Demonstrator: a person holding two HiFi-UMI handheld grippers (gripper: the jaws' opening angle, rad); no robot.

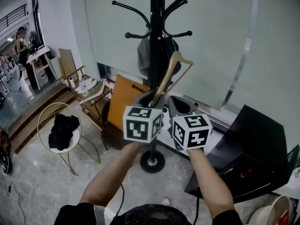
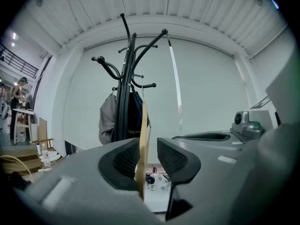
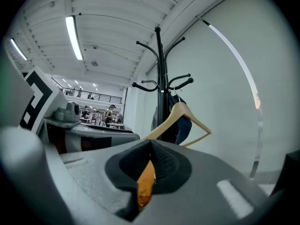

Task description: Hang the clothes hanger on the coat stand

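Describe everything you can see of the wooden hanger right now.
The wooden hanger is pale tan wood: two sloped arms and a bottom bar forming a triangle. It is held in the air, tilted, apex up toward the coat stand, in front of the clothes hanging there and below the pegs. Its lower end stands edge-on between the jaws of the left gripper, against one pad. Its hook cannot be made out.

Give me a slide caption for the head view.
Left gripper holds a wooden hanger up by the black coat stand, right gripper shut alongside.
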